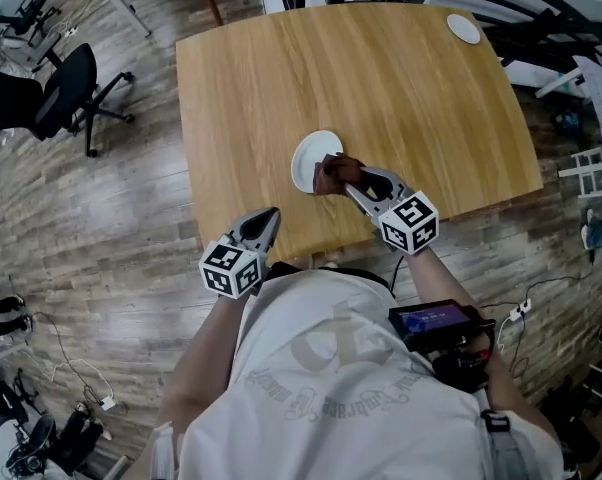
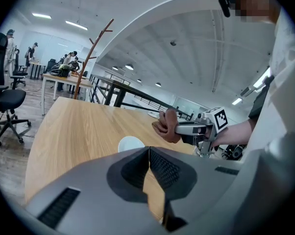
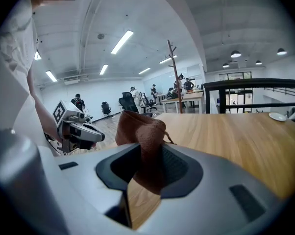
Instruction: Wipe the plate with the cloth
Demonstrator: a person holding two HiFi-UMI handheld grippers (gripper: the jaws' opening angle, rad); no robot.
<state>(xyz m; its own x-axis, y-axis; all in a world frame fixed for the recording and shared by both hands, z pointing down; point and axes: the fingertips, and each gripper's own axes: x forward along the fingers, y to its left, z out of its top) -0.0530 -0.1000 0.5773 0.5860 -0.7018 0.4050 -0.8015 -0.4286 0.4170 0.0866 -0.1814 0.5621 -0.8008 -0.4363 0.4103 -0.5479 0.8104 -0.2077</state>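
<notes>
A white plate lies near the front edge of the wooden table. My right gripper is shut on a bunched brown cloth, which sits over the plate's right rim. In the right gripper view the cloth fills the gap between the jaws. My left gripper is shut on nothing, at the table's front edge, left of and nearer than the plate. The left gripper view shows the plate, with the cloth and the right gripper a little above the table.
A small white dish rests at the table's far right corner. A black office chair stands on the wooden floor to the left. A dark device hangs at the person's waist.
</notes>
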